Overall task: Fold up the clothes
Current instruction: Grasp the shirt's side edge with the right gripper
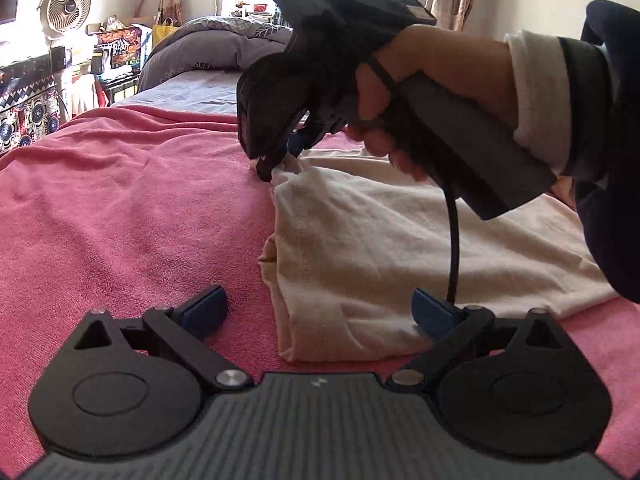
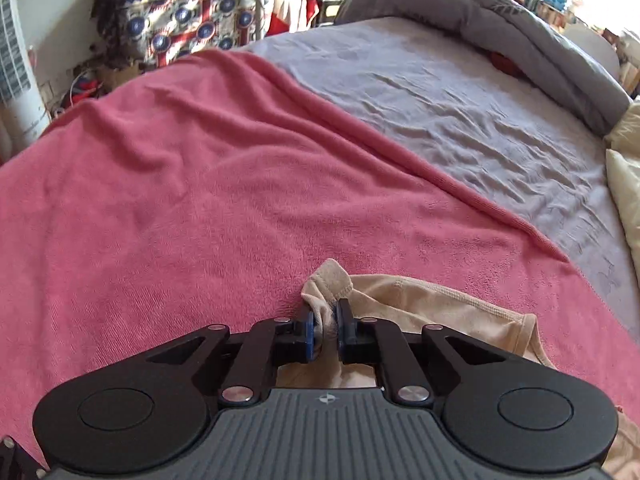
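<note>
Pinching the far corner of the cream garment (image 1: 400, 240) with the right tongs (image 2: 325, 330).

The garment lay partly folded on the pink blanket (image 1: 120, 208) covering the bed, its long axis running from the near edge toward the far side. The left tongs (image 1: 320, 312) stood spread, straddling its near corner without gripping, so that corner was nearest the left hand.

A pink blanket (image 2: 168, 208) covers the grey bedsheet (image 2: 460, 120). A grey duvet (image 2: 500, 28) lies bunched beyond. A fan (image 1: 66, 8) stands near what may be a window.
</note>
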`<state>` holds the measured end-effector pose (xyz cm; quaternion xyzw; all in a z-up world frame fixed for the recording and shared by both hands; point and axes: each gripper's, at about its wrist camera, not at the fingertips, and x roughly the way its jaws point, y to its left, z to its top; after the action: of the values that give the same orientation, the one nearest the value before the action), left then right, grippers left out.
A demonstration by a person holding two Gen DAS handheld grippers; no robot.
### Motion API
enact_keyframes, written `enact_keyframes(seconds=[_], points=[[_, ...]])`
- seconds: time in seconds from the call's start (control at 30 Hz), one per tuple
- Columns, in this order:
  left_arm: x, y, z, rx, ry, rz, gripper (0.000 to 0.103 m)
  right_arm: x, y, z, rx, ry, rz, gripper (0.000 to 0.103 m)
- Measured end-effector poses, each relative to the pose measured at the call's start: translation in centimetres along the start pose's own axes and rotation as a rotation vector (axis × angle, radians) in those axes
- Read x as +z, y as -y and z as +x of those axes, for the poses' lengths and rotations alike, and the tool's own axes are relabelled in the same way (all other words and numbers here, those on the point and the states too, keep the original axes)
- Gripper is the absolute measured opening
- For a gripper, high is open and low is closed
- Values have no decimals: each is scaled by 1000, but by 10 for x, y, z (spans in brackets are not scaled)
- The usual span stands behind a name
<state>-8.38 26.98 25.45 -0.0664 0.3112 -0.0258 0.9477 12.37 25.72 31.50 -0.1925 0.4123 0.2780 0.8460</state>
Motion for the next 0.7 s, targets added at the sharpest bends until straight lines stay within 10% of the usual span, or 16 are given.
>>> enact_keyframes(seconds=[0.17,0.3,0.4,0.53,0.7], points=[[0,3,0,14,-5,15,99,10,14,-10,-42,91,82,9],[0,3,1,13,-7,14,100,9,9,39,-2,-9,84,10],[0,3,0,11,-6,11,100,12,3,34,43,6,-24,19],[0,-5,-4,-24,9,-40,100,13,45,-10,325,109,163,63],[-4,-29,-17,91,53,-187,100,-13,103,-71,204,248,258,69]])
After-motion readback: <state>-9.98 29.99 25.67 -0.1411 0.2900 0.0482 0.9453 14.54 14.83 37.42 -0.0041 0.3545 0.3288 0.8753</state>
